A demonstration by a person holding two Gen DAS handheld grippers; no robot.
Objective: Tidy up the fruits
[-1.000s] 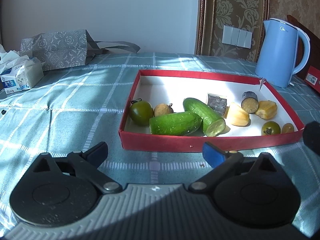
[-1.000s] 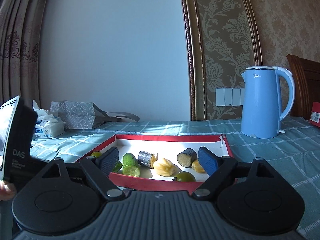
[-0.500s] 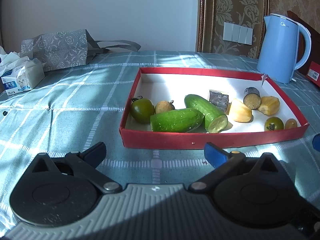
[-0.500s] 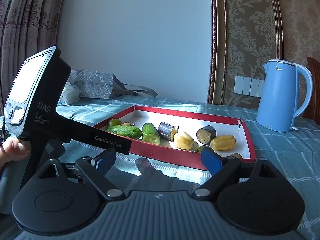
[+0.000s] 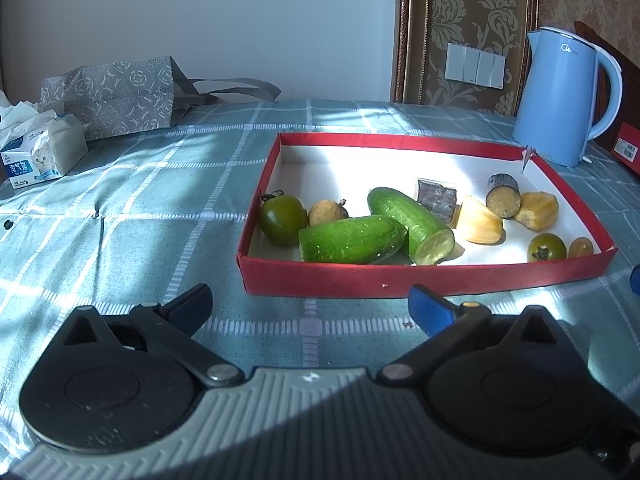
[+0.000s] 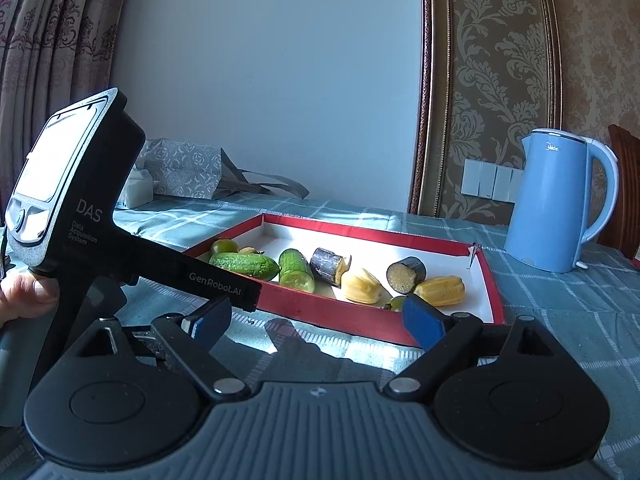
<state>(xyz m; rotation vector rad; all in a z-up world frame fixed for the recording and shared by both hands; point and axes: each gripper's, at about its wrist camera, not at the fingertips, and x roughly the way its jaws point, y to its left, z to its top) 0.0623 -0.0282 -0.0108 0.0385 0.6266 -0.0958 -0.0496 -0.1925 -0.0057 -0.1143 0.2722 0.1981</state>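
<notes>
Both tools gape wide and grip nothing. Just ahead of the left tool (image 5: 308, 304) sits the red tray (image 5: 400, 278) on the checked worktop (image 5: 140, 208), holding two cucumber pieces (image 5: 352, 239), green tomatoes (image 5: 282, 219) and yellow fruit pieces (image 5: 479, 225). The right tool (image 6: 316, 318) hovers at the tray's near wall, a blue kettle (image 6: 554, 204) farther off to its right.

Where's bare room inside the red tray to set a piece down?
The back strip of the red tray, between its far wall and the cucumbers, is bare white. The left rear corner is free too. The front half is crowded: green tomato, cucumbers, yellow pieces.
</notes>
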